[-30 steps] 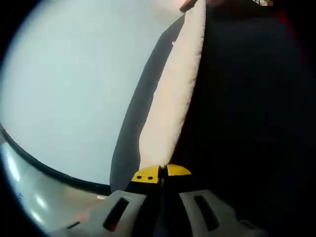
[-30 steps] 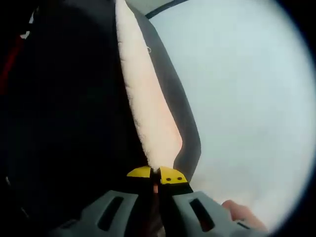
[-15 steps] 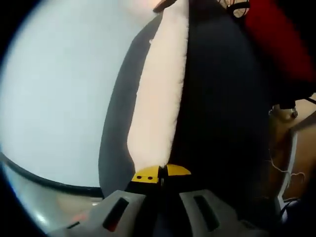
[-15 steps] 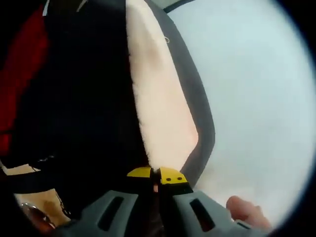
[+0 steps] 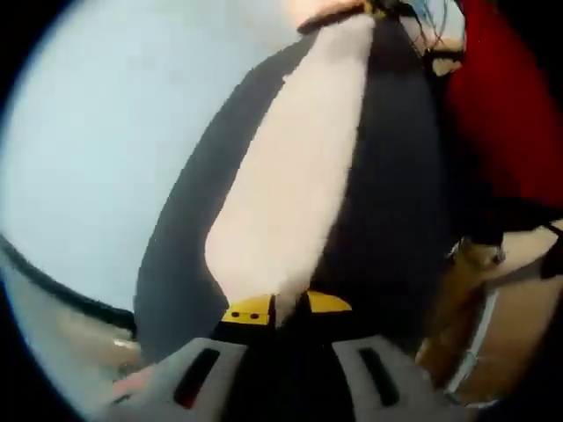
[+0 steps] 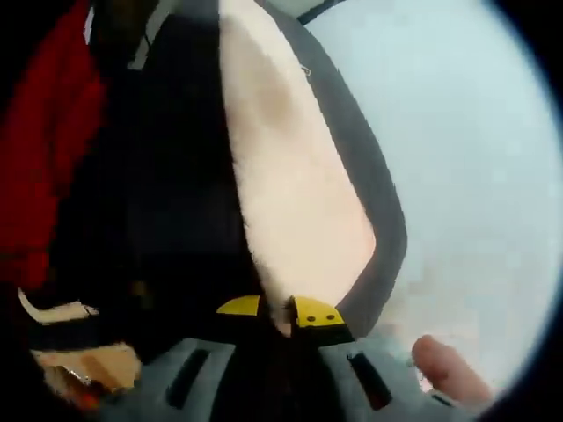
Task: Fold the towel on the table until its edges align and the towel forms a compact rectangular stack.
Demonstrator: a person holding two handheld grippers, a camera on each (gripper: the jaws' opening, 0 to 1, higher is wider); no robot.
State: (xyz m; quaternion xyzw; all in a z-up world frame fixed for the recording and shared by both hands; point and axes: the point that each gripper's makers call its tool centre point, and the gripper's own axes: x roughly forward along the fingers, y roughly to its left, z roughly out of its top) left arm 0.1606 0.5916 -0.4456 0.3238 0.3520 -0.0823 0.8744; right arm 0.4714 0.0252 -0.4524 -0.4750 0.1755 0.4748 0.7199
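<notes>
The towel (image 5: 290,202) is pale cream and fuzzy, with a dark grey underside, and hangs stretched above the white table (image 5: 106,132). My left gripper (image 5: 286,306) is shut on one corner of it, yellow tips pressed together on the cloth. In the right gripper view the same towel (image 6: 295,202) rises from my right gripper (image 6: 277,309), which is shut on another corner. The towel's cream face is turned up between the two holds and its grey side faces the table (image 6: 475,158).
A red garment (image 5: 501,114) and dark clothing of a person lie beyond the towel; the red garment (image 6: 48,149) also appears at the left of the right gripper view. A fingertip (image 6: 449,369) shows beside my right gripper. Brown floor and cables (image 5: 510,316) sit off the table's edge.
Both views have swung, bringing more of the red garment and the floor into sight. The towel's cream face looks wider now. Both grippers keep their hold on it.
</notes>
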